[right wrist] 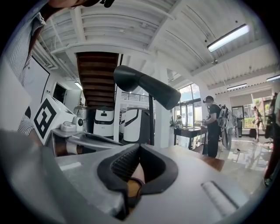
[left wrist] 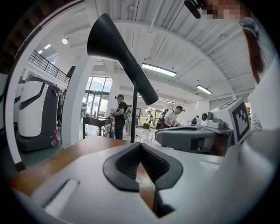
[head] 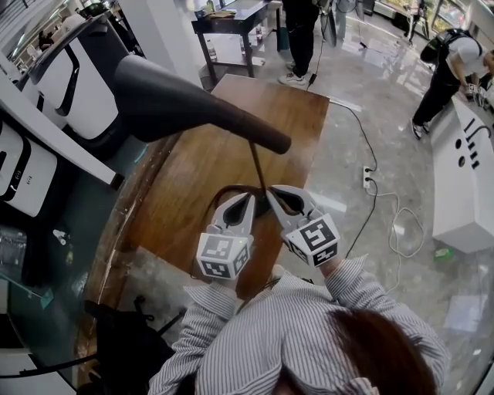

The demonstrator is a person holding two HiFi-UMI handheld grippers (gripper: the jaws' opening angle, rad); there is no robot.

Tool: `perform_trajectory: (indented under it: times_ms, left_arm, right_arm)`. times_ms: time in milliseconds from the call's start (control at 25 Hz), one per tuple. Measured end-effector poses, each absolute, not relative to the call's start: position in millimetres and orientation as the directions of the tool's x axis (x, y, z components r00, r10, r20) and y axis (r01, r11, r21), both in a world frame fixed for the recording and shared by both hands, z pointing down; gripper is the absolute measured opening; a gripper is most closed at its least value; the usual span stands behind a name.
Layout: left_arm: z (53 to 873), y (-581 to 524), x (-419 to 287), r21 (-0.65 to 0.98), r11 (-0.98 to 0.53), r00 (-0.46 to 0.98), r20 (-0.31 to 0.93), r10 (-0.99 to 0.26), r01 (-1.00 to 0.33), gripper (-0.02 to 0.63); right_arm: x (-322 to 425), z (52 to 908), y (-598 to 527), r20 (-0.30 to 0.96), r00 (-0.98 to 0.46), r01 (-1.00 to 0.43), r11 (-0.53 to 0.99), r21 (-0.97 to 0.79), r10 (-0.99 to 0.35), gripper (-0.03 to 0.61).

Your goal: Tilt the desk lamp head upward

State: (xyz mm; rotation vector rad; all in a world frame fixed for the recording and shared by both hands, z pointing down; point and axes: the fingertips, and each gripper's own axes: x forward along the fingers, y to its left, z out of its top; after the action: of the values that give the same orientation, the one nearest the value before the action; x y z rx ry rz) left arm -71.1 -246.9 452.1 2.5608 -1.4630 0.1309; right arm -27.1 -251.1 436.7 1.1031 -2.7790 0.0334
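Observation:
A black desk lamp stands on the wooden table [head: 224, 146]. Its long cone-shaped head [head: 166, 100] points up and to the left, on a thin stem [head: 257, 166] that rises from a dark base [head: 264, 205]. Both grippers rest low on the table's near side, one on each side of the base. My left gripper [head: 248, 200] is shut and holds nothing, and so is my right gripper [head: 278, 194]. From the left gripper [left wrist: 141, 146] I see the lamp head [left wrist: 118, 50] overhead and the stem [left wrist: 134, 118] straight ahead. From the right gripper [right wrist: 139, 146] the head [right wrist: 146, 87] sits above its stem [right wrist: 151, 124].
White machines [head: 54, 85] crowd the table's left side. A power strip [head: 367, 177] and cable lie on the glossy floor to the right, by a white counter [head: 463, 177]. A dark side table [head: 231, 19] and people stand beyond. A black bag [head: 123, 339] sits near left.

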Motion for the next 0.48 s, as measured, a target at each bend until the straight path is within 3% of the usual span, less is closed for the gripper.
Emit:
perform_trajectory:
  times_ms: [480]
  left_arm:
    - [451.1,-247.1,-73.5,0.180,-0.486,0.513,0.157,-0.844,-0.855,0.006]
  right_arm:
    - [-28.4,450.4,-247.1,0.193,-0.721,-0.675,0.738,0.022,-0.665,0.002]
